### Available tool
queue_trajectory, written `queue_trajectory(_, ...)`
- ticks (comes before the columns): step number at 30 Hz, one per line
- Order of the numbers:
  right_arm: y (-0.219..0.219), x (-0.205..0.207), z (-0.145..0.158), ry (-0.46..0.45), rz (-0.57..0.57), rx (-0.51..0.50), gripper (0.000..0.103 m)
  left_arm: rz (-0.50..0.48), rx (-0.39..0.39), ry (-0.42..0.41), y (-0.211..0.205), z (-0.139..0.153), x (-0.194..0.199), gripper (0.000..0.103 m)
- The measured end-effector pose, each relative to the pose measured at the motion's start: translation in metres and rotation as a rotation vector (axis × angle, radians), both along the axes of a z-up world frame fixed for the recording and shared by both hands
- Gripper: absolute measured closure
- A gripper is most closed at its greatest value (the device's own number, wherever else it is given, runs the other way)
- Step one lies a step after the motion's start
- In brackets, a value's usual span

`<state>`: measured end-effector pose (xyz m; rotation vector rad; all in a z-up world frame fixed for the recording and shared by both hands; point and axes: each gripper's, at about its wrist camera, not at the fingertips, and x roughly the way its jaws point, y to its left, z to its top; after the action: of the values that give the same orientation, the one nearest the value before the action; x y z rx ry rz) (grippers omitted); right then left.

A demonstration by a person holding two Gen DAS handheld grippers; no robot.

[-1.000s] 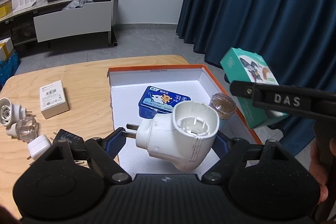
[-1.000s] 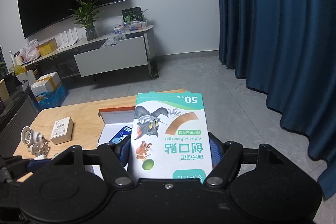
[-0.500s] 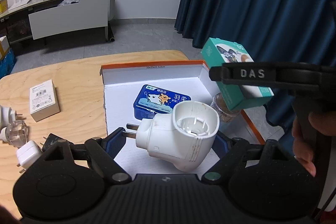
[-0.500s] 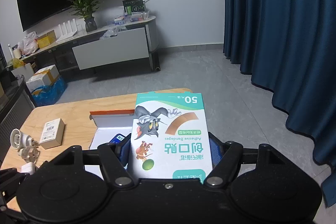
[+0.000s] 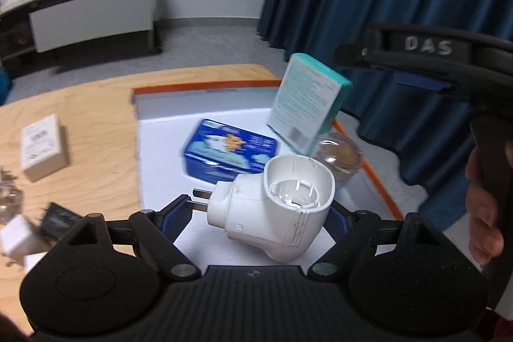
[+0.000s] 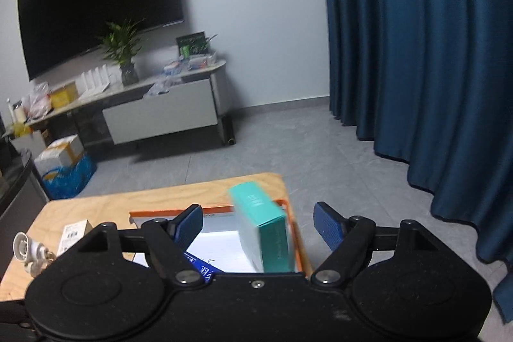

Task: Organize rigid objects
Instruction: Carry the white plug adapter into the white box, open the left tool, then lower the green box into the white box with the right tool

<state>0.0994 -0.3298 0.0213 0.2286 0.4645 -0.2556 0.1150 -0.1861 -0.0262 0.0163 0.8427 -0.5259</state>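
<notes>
My left gripper (image 5: 259, 213) is shut on a white plug-in device (image 5: 279, 207), whose metal prongs rest against the left pad, and it hovers over the near part of the orange-rimmed white tray (image 5: 205, 84). My right gripper (image 6: 258, 225) has its jaws opening, and neither pad touches anything. The teal bandage box (image 6: 266, 229) is free below them. It leans tilted in the tray's right side (image 5: 304, 104), beside a blue tin (image 5: 229, 151) and a clear jar with brown contents (image 5: 340, 156).
On the wooden table left of the tray (image 6: 211, 209) lie a small white carton (image 5: 41, 146), a white charger (image 5: 16, 236), a black adapter (image 5: 57, 220) and more white plug-in devices (image 6: 24, 249). A hand (image 5: 484, 207) grips the right tool. Blue curtains hang to the right.
The right gripper has let go of the teal box, which dropped out of its pads and now leans in the tray. The left gripper still holds the white device.
</notes>
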Motion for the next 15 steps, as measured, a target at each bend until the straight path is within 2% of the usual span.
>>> queue_trajectory(3,0.002,-0.011,0.003,-0.015,0.0,0.0,0.013,-0.02,-0.023,0.007,-0.004,-0.001,-0.002,0.009)
queue_trajectory(7,0.009,-0.021,0.007,-0.022,0.009,-0.008,0.013,-0.017,-0.033,-0.001,0.001,0.005,-0.007,0.008)
queue_trajectory(15,0.035,-0.032,0.012,-0.029,0.06,-0.001,0.013,0.088,0.005,-0.026,0.037,0.019,-0.01,0.007)
